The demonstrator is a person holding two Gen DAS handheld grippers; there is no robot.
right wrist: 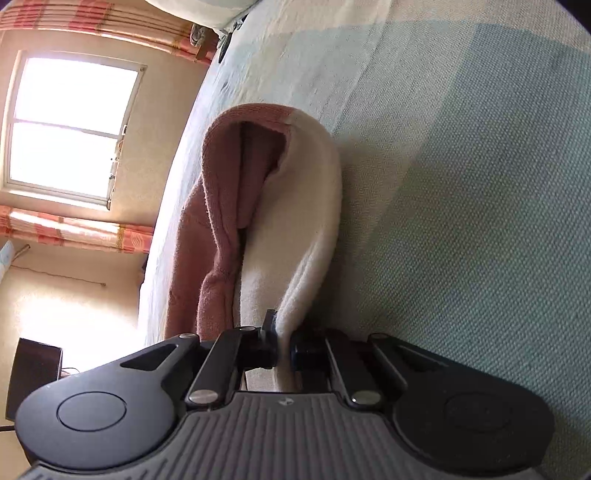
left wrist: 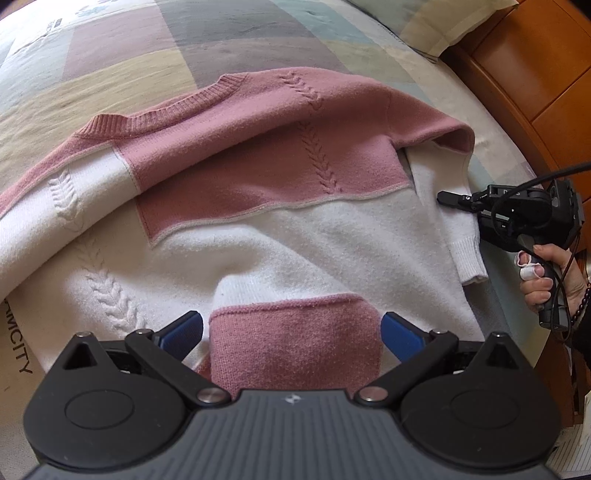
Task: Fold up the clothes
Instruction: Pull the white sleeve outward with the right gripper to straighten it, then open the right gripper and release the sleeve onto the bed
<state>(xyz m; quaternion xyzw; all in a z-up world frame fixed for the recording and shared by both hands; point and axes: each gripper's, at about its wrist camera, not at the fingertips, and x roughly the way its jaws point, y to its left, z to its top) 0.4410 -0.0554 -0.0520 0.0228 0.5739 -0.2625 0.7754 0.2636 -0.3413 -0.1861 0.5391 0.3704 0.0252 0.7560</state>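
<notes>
Gripping sweater (right wrist: 295, 229), right gripper (right wrist: 283, 349) sideways.

One pink-and-white knit sweater (left wrist: 258, 206) on the bed, w/ two sleeves showing: one folded across near the left gripper (left wrist: 291, 328), one white-cuffed at the right gripper (left wrist: 448, 199). Two black handheld grippers total, each w/ two fingers, blue-padded. One pastel patchwork bedspread (left wrist: 147, 48). One pale pillow (left wrist: 432, 22) at the bed's far corner. One orange-brown wooden bed frame (left wrist: 535, 85). One hand (left wrist: 554, 280) visible. One bright window (right wrist: 70, 125), two strips of pink-checked curtain (right wrist: 74, 229). One dark box-shaped object (right wrist: 33, 373), unclear what.
</notes>
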